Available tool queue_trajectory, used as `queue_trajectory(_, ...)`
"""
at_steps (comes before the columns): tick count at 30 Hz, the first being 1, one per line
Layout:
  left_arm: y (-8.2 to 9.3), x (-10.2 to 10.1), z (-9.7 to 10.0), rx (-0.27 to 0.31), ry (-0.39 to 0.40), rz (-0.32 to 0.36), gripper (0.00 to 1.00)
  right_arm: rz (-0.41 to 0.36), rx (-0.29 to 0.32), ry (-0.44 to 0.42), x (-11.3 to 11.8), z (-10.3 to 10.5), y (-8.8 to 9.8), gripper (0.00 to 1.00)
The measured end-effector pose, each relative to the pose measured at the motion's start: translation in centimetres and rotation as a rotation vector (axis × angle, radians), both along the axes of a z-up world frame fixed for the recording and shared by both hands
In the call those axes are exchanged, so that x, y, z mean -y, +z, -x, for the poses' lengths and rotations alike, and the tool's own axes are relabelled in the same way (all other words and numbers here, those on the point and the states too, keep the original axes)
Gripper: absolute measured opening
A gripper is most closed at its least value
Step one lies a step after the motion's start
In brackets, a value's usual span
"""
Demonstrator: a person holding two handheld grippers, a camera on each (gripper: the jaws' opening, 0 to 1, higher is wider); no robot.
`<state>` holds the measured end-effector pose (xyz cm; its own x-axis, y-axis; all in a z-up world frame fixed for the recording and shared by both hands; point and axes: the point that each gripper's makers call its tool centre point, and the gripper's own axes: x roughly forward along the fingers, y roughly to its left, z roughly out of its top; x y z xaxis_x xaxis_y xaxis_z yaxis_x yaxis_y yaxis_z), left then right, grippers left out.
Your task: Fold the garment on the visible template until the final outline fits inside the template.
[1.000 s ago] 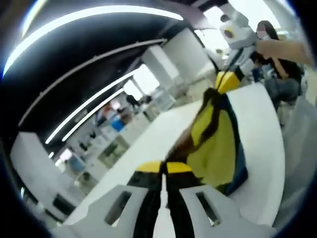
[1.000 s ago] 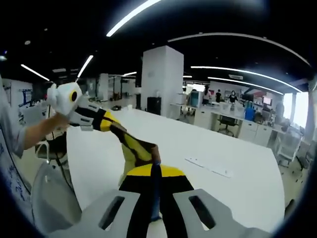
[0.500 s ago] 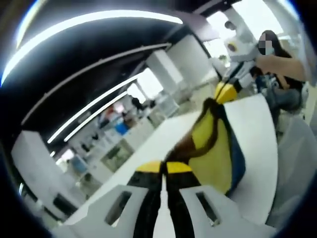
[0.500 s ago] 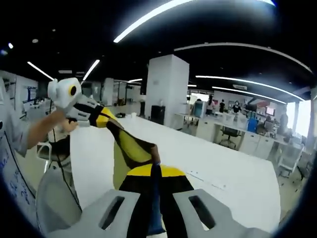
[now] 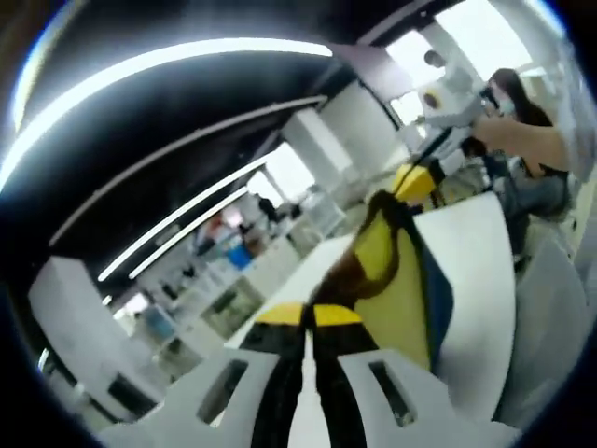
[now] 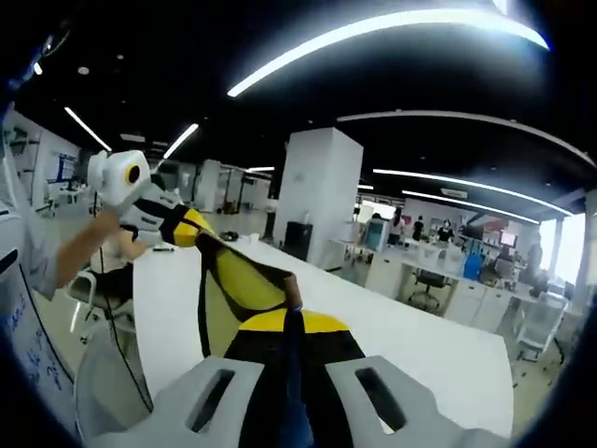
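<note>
We are lifting the yellow garment [image 6: 238,280] higher above the white table [image 6: 392,331] than a second ago, with more of the table now dropping below it. The left gripper [image 5: 309,315] is clamping one top corner and the right gripper [image 6: 291,320] the other, stretching the upper edge between them. We judge the fold is only being prepared, as the cloth is hanging clear.
</note>
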<state>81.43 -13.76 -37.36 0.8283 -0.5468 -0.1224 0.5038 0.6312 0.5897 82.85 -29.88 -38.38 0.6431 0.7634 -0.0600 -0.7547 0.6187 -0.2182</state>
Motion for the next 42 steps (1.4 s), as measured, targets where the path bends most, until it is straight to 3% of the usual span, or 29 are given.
queue_trajectory(9,3.5,-0.6,2.4,0.081,-0.028,0.027,0.0,-0.029,0.077,-0.017,-0.2,2.3,3.5,0.03)
queue_trajectory(24,7.3,-1.3,7.7,0.169,-0.093,0.05,0.0,-0.064,0.18,-0.039,-1.1,7.5,8.1,0.03)
queue_trajectory(35,8.1,-1.6,10.5,0.194,-0.165,0.063,0.0,-0.058,0.219,-0.083,-1.7,10.1,9.0,0.03)
queue_trajectory(42,6.1,-1.6,11.0,0.137,-0.221,0.078,0.0,-0.051,0.187,-0.131,-1.9,10.5,7.3,0.03)
